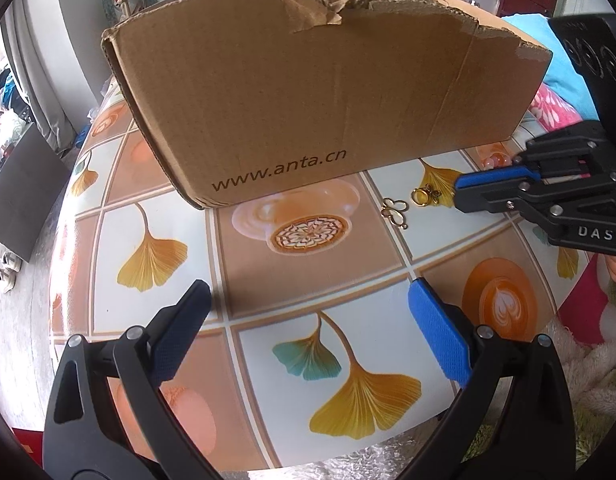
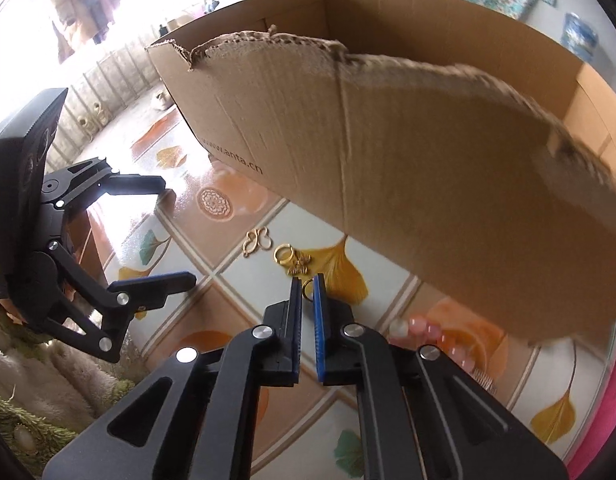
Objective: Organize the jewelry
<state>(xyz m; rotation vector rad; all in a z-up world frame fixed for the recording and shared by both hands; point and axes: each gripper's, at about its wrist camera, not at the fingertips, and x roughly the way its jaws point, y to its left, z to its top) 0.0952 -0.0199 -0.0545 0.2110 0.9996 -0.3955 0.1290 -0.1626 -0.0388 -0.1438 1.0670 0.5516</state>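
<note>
the table (image 1: 244,320) is the biggest thing here, covered with a cloth of squares printed with ginkgo leaves and coffee cups. on it stands an open cardboard box (image 1: 308,92) with torn upper edge and a web address printed on its near wall.

the left gripper (image 1: 308,332) hangs over the near part of the table, its jaws wide apart and with nothing between them – only the printed cloth shows in the gap. the right gripper (image 2: 307,294) points down at the cloth just in front of the box. its jaws are drawn almost together, and a small gold ring (image 2: 307,289) sits between the blue pads at their tips; it looks pinched there, though most of the ring is hidden by the pads.

the other jewelry lies on the cloth just beyond these tips – a bigger gold ring (image 2: 284,254) touching a small gold charm (image 2: 300,266), and a little apart a gold butterfly-shaped clasp (image 2: 256,240). some pink beads (image 2: 423,330) lie near the box wall, partly hidden by the right gripper.
</note>
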